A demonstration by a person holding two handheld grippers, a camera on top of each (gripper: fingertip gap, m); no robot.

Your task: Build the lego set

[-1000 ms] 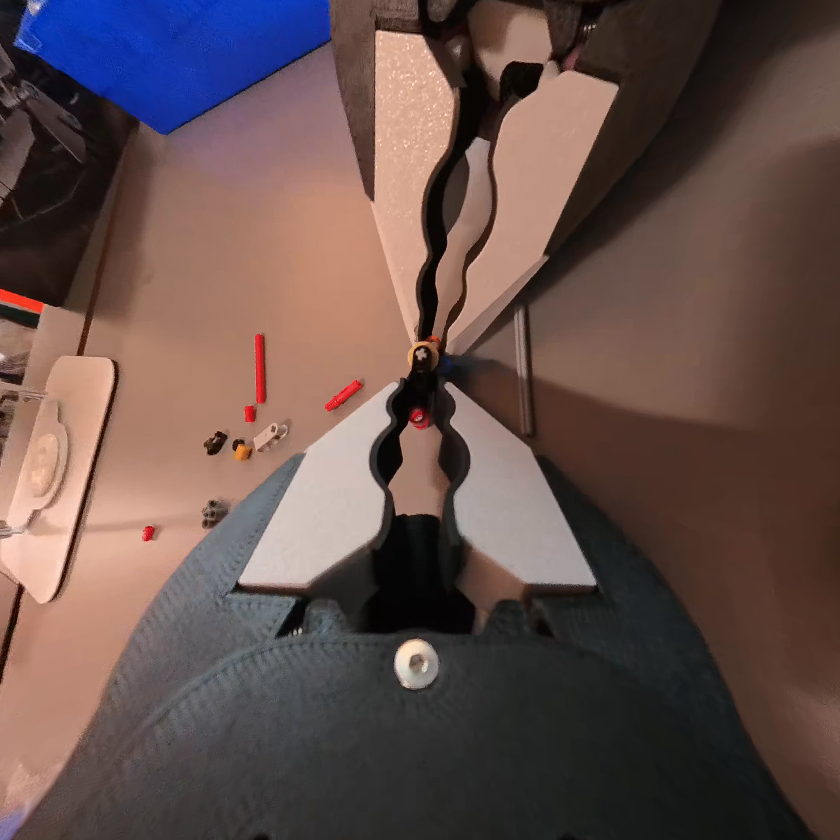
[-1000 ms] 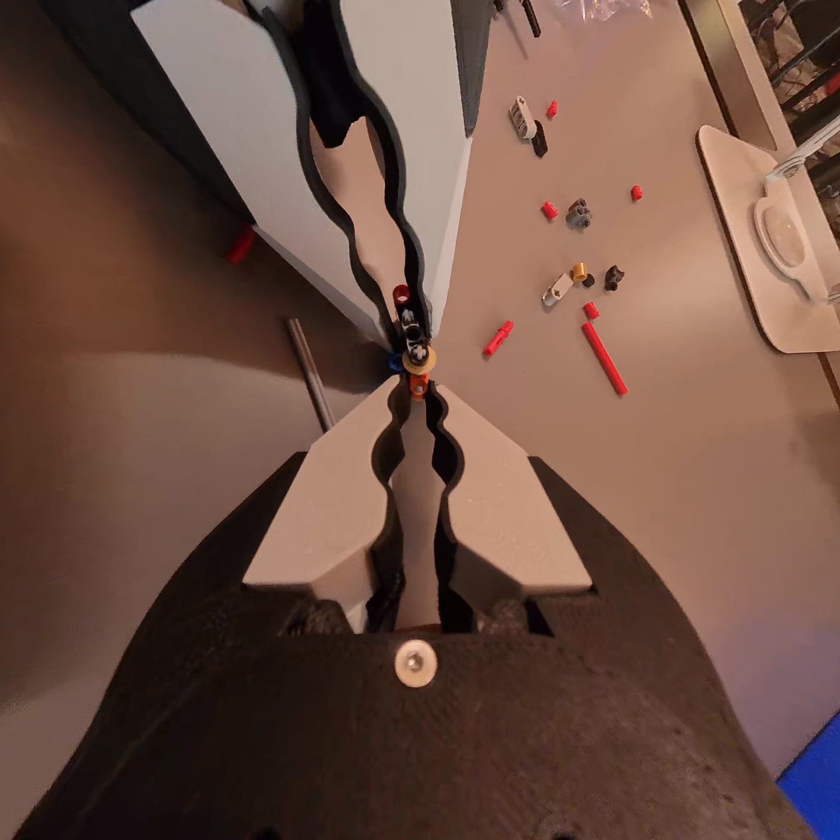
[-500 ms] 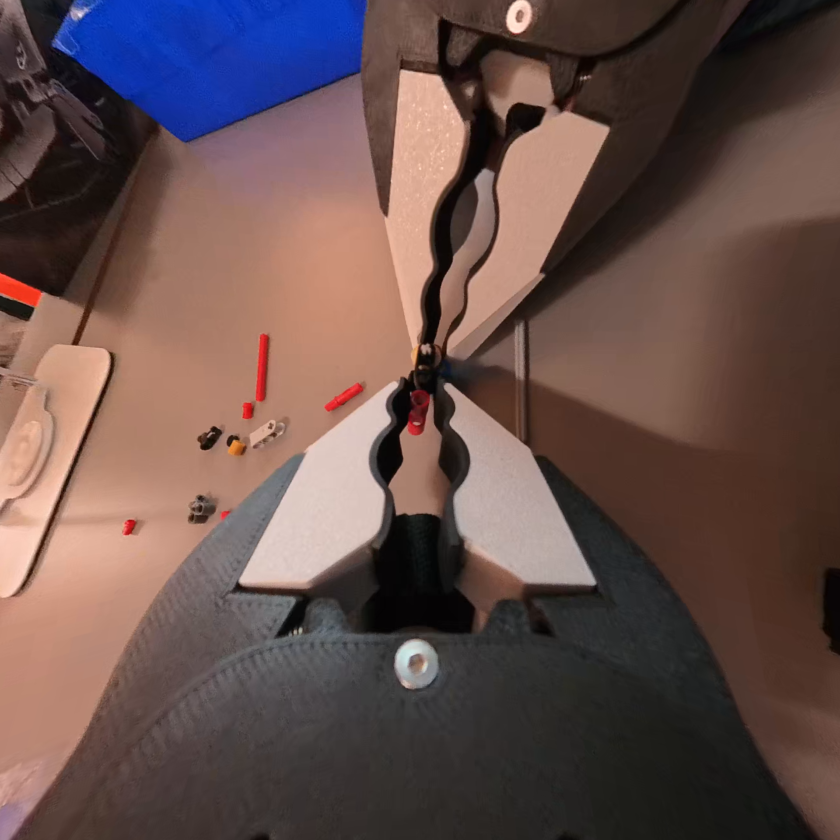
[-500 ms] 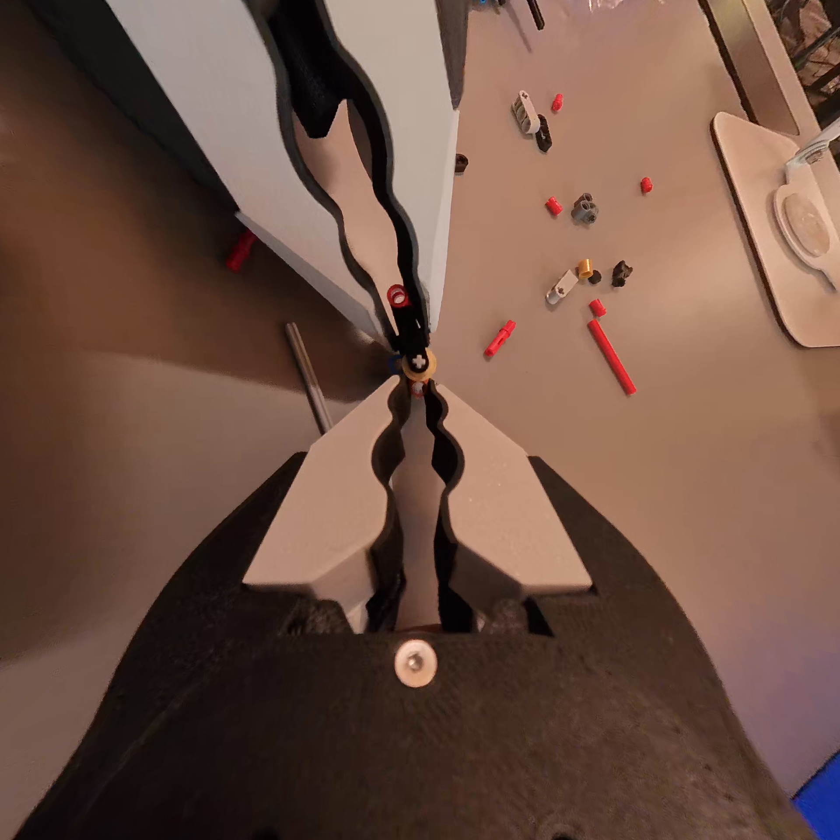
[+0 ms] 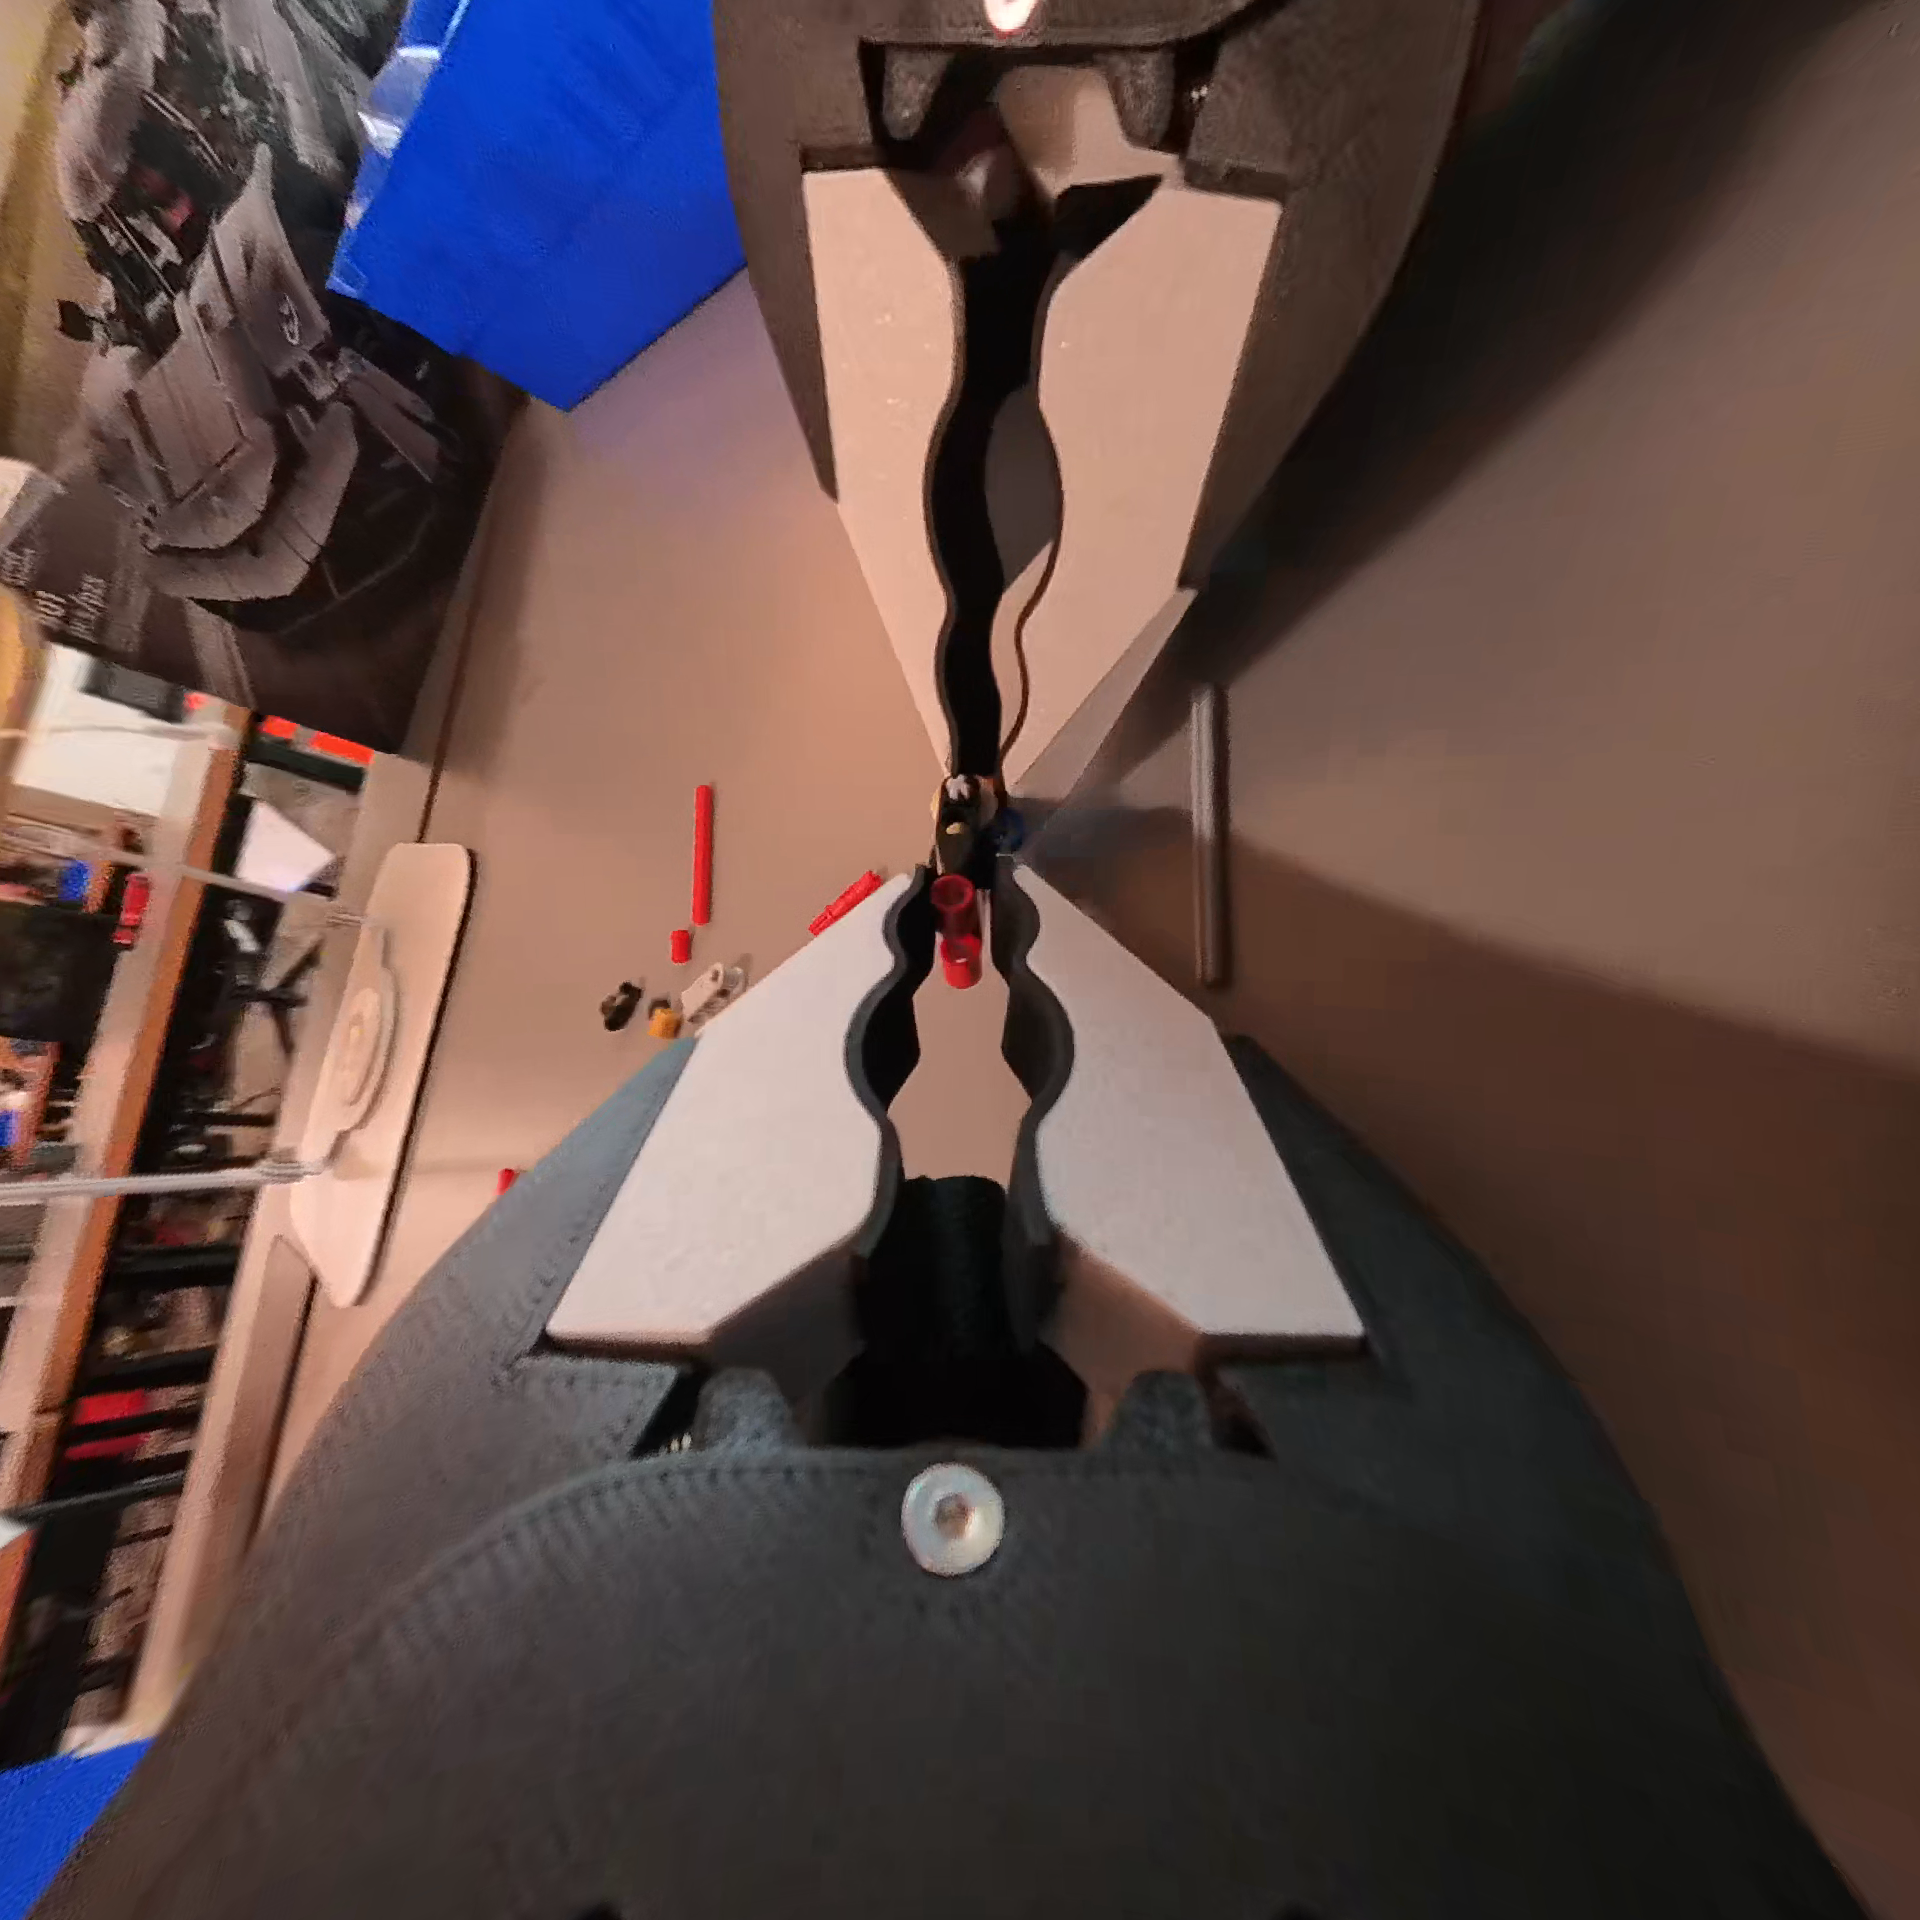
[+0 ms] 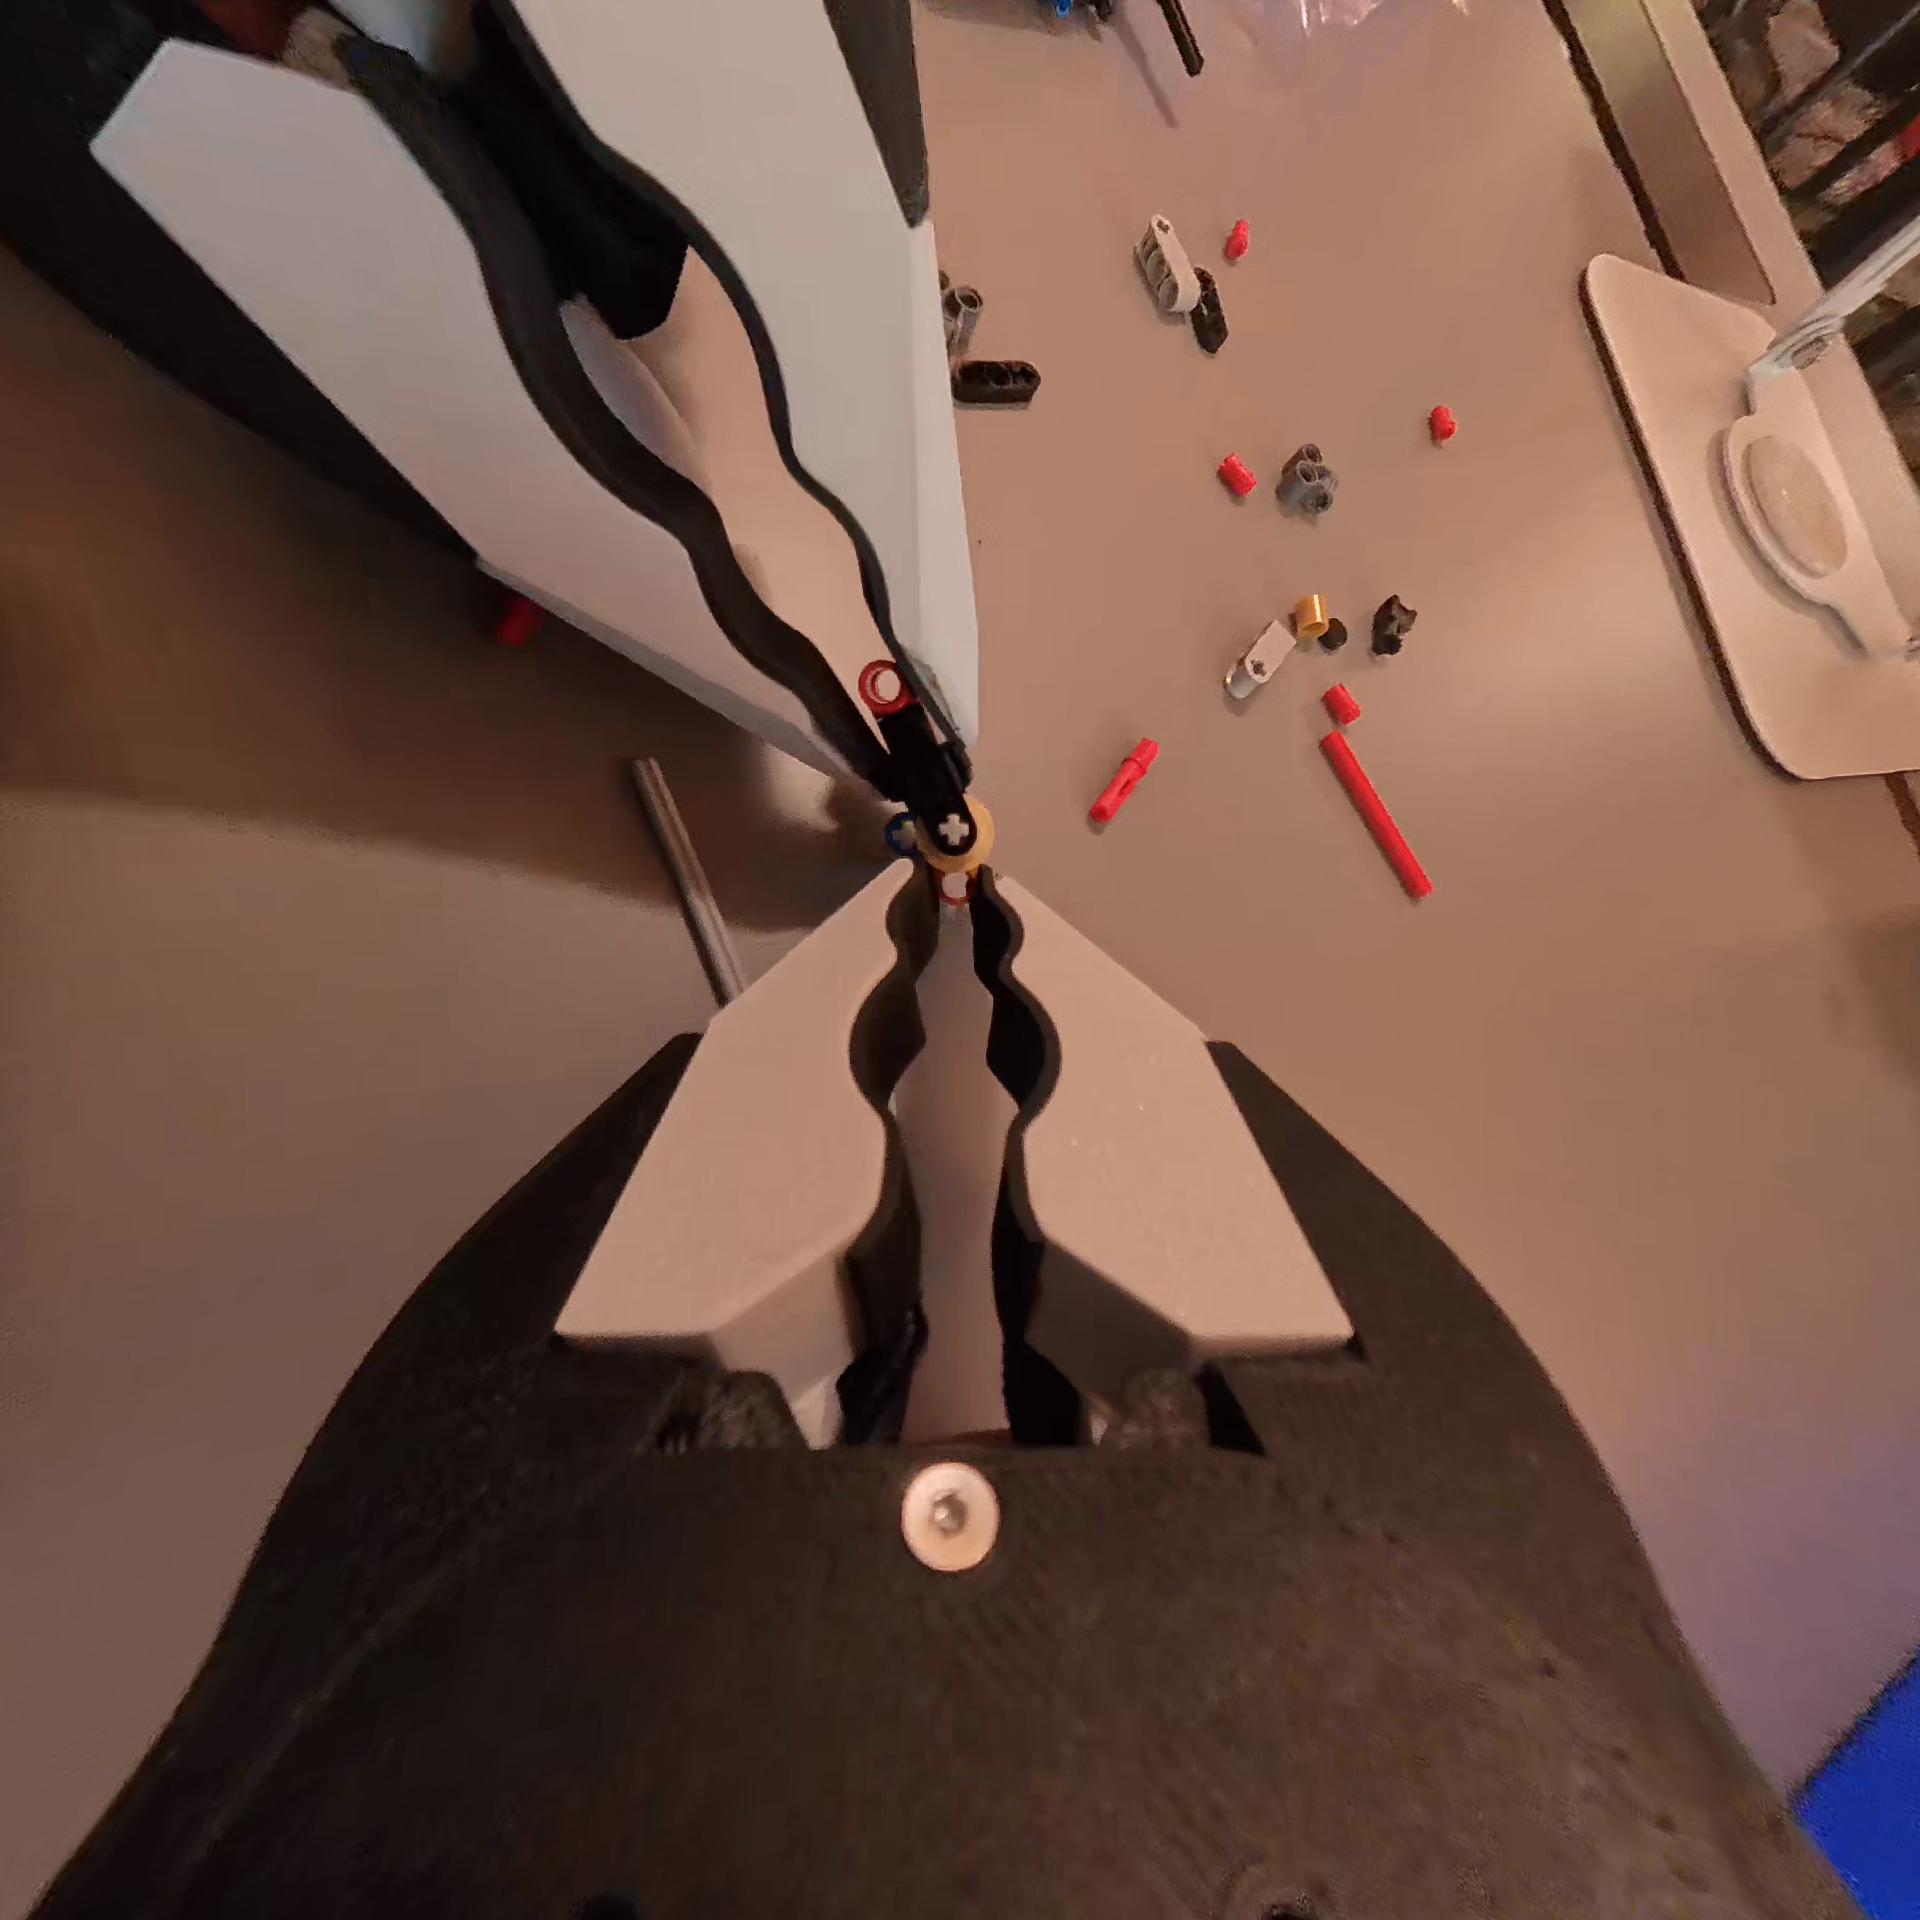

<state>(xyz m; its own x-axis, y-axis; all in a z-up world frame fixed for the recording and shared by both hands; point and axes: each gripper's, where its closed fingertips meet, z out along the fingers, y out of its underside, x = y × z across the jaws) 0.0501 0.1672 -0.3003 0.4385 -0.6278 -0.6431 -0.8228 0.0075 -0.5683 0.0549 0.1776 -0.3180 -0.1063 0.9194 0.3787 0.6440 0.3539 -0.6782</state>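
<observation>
My two grippers meet tip to tip above the brown table. My left gripper (image 5: pixel 956 883) is shut on a small black beam (image 6: pixel 920 758) with a red pin (image 5: pixel 956 925) through its near end. It also shows in the right wrist view (image 6: pixel 935 753), coming in from the upper left. My right gripper (image 6: pixel 951 883) is shut on a small red piece (image 6: pixel 954 889) that carries a tan bush (image 6: pixel 958 831). The bush sits against the end of the black beam. A blue piece (image 6: pixel 899 831) shows just beside the joint. The right gripper (image 5: pixel 971 774) comes in from the top of the left wrist view.
Loose pieces lie on the table (image 6: pixel 1351 1143): a long red axle (image 6: pixel 1374 814), a red pin (image 6: pixel 1122 779), a grey connector (image 6: pixel 1257 665), a tan bush (image 6: pixel 1311 615) and several small red, grey and black parts. A grey rod (image 6: pixel 686 873) lies nearby. A white pad (image 6: pixel 1704 520) and a blue box (image 5: pixel 540 197) sit at the edges.
Both grippers stay shut and tip to tip. The left gripper has tilted, so more of the red pin shows between its fingers. The bush has stayed against the black beam.
</observation>
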